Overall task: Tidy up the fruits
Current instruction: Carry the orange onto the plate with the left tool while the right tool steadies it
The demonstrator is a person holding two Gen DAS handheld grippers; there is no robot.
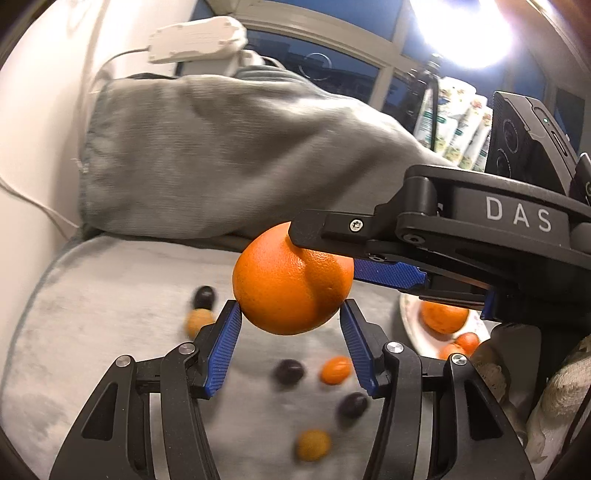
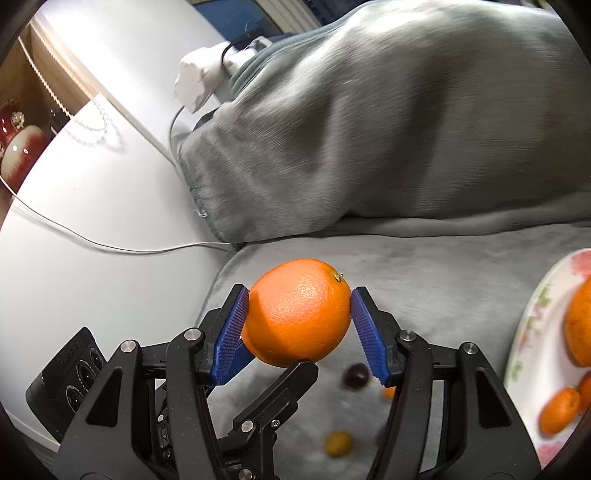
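Harsh glare from a lamp at top right of the left view, blowing out to white. Sharp on the orange, with a hard shadow band across it. Motion blur over the small fruits and the grey pillow. Strong fisheye bending, dark vignette at all corners.

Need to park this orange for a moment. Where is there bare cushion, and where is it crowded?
Bare seat cushion lies left of the small fruits, up to the back pillow. Crowded: the scattered kumquats and dark plums below the orange, and the plate on the right.
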